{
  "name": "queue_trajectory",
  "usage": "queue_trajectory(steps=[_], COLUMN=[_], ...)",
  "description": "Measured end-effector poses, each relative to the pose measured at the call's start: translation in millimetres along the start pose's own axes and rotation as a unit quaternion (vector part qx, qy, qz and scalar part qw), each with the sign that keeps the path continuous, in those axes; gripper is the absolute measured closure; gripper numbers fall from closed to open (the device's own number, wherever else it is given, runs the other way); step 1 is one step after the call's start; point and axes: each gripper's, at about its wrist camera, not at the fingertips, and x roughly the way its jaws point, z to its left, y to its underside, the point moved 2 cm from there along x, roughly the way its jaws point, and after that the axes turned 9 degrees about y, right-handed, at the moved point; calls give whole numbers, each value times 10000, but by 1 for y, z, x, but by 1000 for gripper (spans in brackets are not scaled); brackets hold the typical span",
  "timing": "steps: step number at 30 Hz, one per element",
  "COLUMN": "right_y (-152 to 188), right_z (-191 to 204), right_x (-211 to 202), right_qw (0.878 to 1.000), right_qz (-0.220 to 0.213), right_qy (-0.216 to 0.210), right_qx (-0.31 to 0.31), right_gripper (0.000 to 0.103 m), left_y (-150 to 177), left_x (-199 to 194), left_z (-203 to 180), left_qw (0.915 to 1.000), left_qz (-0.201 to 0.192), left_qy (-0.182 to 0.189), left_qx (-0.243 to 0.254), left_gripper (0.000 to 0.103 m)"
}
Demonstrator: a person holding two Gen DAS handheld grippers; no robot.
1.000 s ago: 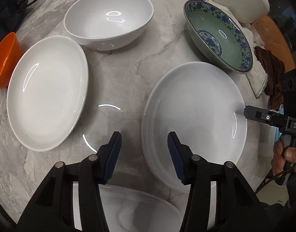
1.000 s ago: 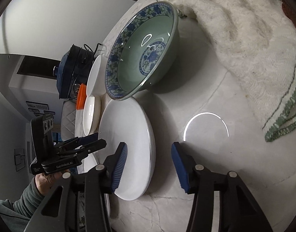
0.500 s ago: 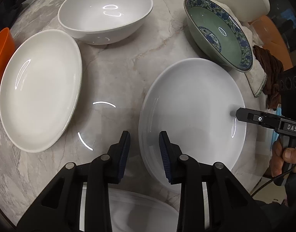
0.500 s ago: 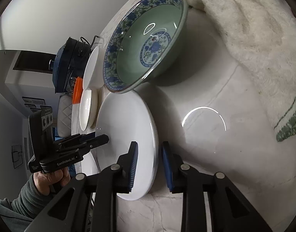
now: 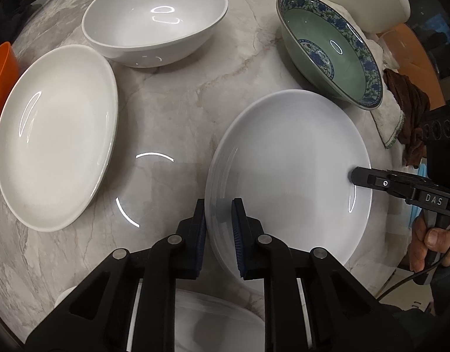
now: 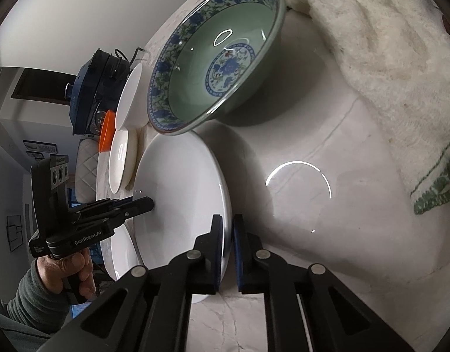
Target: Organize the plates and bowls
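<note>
Left gripper [image 5: 219, 223] and right gripper [image 6: 227, 246], each held in a hand, have just closed, clamping opposite rims of the white plate [image 5: 289, 170].

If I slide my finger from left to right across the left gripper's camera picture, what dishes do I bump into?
orange bowl → white plate → big white bowl → gripped white plate → green bowl with blue flowers

Overhead ring lamp mirrored as bright arcs on the marble tabletop [image 5: 172, 111] and inside the white bowl [image 5: 154, 20]; even, cool light; soft shadow under the green bowl [image 6: 213, 67]; fisheye bent the edges, corners fell black; focus sharp
</note>
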Motion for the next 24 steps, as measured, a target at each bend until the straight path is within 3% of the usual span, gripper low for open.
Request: queue_trajectory(steps=[14, 24], right_y=[7, 10], right_z=[7, 32], right_x=[-3, -19], right_qw=[9999, 9999], right_qz=[-35, -54], right_qy=[125, 81], right_qx=[70, 43], right_gripper=[94, 93], left_y=[13, 32], left_x=[-9, -57], left_z=[-6, -6], left_qw=[10000, 9996], left_qz=[-40, -167], left_qy=[37, 161], left_qx=[22, -159], left_gripper=[89, 89])
